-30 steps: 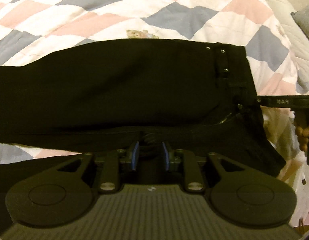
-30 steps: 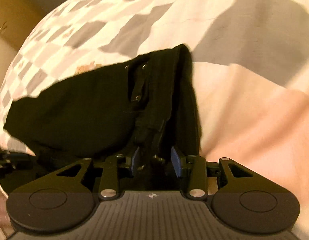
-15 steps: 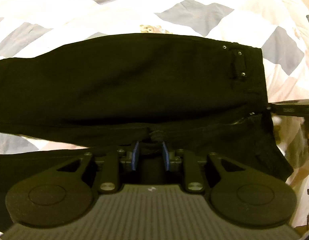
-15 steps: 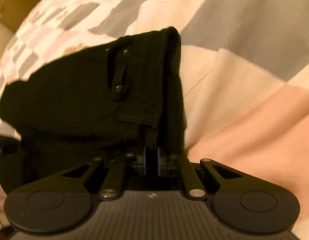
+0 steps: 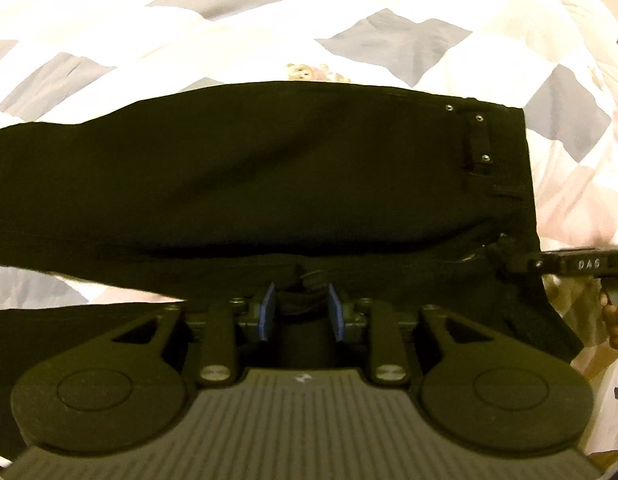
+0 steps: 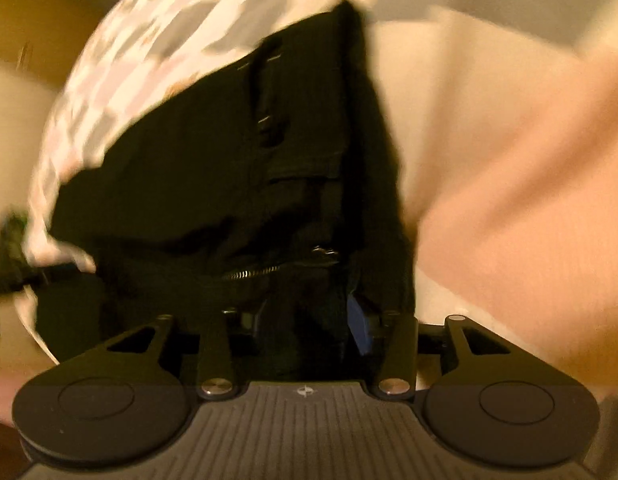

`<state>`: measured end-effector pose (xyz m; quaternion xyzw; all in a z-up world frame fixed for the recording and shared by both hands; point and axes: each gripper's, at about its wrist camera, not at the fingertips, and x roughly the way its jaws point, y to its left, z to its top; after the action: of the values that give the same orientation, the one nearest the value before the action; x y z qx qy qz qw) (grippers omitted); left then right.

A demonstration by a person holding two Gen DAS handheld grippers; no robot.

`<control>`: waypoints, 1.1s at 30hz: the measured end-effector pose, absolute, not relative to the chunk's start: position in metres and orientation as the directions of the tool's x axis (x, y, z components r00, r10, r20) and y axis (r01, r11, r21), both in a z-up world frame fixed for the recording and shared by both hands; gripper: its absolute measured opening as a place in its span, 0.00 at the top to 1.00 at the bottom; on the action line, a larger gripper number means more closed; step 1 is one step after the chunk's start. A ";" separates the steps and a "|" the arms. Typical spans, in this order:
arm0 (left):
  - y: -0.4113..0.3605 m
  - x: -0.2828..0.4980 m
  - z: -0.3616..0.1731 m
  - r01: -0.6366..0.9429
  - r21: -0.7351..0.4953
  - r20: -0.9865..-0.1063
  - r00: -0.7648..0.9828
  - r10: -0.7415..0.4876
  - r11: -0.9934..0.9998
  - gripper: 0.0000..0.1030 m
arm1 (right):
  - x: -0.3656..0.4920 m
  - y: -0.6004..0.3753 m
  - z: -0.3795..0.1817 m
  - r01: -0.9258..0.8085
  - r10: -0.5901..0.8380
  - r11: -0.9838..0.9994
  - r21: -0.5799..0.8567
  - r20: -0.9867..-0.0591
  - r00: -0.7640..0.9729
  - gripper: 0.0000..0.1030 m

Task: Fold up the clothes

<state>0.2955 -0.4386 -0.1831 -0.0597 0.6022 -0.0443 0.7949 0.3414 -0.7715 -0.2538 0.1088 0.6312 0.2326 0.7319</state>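
Low in the left wrist frame the left gripper [image 5: 301,306] stands with jaws apart around a bunched seam of the black trousers [image 5: 269,184], the right gripper [image 6: 309,320] looks parted at the waistband though blurred — one leg laid over the other across the quilt [image 5: 229,32], further folds seemingly left; no containers show.

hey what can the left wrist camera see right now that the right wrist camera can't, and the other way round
Only the left wrist view shows the black trousers laid out lengthwise on the quilt, a teddy bear print on the quilt just beyond them, and the right gripper coming in from the side at the waistband.

Only the right wrist view shows the open zipper, and the waistband end-on and lifted; this view is motion-blurred.

Both show the trousers, their riveted belt loop and the checkered quilt. The left gripper has bunched fabric between its pads.
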 end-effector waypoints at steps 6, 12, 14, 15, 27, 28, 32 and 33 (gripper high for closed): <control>-0.435 0.294 -0.186 -0.023 -0.144 -0.957 0.257 -0.133 0.989 0.75 | 0.336 -0.776 -0.258 -0.208 0.462 0.878 0.432 -0.878 0.124 0.59; -0.434 0.293 -0.185 -0.035 -0.145 -0.957 0.259 -0.132 0.989 0.75 | 0.337 -0.773 -0.249 -0.283 0.449 0.871 0.401 -0.885 0.125 0.59; -0.433 0.293 -0.186 -0.037 -0.152 -0.956 0.260 -0.137 0.988 0.75 | 0.339 -0.776 -0.248 -0.270 0.458 0.869 0.414 -0.881 0.122 0.60; -0.433 0.293 -0.186 -0.037 -0.155 -0.955 0.261 -0.140 0.987 0.75 | 0.340 -0.779 -0.251 -0.247 0.464 0.869 0.429 -0.880 0.105 0.65; -0.429 0.300 -0.187 -0.037 -0.174 -0.952 0.261 -0.158 0.984 0.74 | 0.330 -0.780 -0.229 -0.270 0.414 0.896 0.352 -0.882 0.227 0.89; -0.430 0.302 -0.188 -0.036 -0.168 -0.955 0.253 -0.153 0.985 0.74 | 0.330 -0.780 -0.234 -0.256 0.398 0.905 0.341 -0.890 0.224 0.88; -0.433 0.306 -0.188 -0.033 -0.146 -0.962 0.236 -0.135 0.989 0.74 | 0.334 -0.779 -0.253 -0.203 0.339 0.932 0.299 -0.917 0.208 0.87; -0.432 0.307 -0.188 -0.036 -0.146 -0.962 0.237 -0.134 0.989 0.74 | 0.334 -0.785 -0.252 -0.202 0.352 0.928 0.313 -0.914 0.200 0.89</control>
<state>0.3067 -0.4318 -0.1881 -0.0688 0.6170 -0.0311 0.7834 0.3340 -0.7853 -0.2524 0.0619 0.6066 0.1796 0.7720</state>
